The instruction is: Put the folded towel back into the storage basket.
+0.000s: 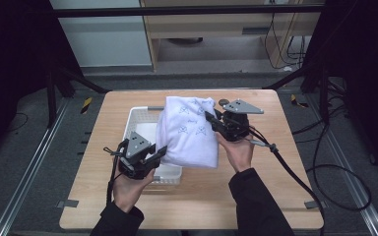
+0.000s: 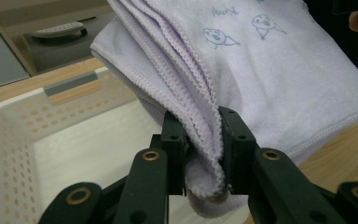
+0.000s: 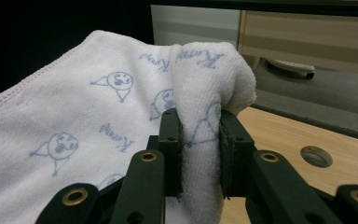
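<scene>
Towel (image 1: 189, 130), folded and printed, hangs over the white basket (image 1: 140, 118) mid-worktop (image 1: 256, 196). Left gripper (image 1: 158, 153) fingers clamp its layered near hem; right gripper (image 1: 210, 118) fingers pinch a bunched far fold. Either shallow pinch could slip, and the folds would fall open.

Soft, even overhead light falls on the table (image 1: 256, 196); the surroundings fall dark. The gripper views blur slightly in their backgrounds.

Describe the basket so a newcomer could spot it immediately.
Look at the wooden table, left of centre. There sits the white perforated basket, rectangular, under the folded towel that both tongs hold up. It is the table's one container, with hole-dotted walls and a slot handle.
</scene>
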A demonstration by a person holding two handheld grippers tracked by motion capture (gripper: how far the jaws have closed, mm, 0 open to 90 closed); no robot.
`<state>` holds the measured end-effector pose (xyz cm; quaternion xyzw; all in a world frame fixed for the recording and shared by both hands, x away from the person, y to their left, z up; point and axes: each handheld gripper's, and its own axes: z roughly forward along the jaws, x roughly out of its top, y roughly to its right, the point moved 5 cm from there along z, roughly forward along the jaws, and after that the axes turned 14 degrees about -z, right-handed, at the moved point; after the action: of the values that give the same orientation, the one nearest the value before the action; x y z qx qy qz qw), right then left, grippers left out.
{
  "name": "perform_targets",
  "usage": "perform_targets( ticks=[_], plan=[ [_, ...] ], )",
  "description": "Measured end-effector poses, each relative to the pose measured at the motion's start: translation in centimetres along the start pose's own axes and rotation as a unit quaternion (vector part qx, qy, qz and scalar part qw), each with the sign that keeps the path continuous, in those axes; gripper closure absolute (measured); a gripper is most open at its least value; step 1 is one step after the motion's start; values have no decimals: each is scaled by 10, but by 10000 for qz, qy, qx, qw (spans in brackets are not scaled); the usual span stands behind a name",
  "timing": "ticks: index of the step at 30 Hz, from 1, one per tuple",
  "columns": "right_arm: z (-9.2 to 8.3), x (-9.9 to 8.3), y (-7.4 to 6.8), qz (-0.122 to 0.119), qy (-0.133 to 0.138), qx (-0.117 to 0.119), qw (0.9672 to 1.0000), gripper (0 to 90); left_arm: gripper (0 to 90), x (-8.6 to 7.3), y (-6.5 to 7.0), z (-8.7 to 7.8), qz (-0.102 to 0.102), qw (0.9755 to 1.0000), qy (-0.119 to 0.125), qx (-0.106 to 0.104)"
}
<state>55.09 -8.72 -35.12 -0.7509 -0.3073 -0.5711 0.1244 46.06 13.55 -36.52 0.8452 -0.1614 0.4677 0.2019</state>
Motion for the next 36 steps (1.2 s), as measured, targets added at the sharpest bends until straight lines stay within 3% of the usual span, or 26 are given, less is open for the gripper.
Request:
perform_targets(
  ticks=[36],
  plan=[
    [77,22,-56,-132,-24,297,9995,737,730,-12,-78,-25,-412,9980,55,480]
  ],
)
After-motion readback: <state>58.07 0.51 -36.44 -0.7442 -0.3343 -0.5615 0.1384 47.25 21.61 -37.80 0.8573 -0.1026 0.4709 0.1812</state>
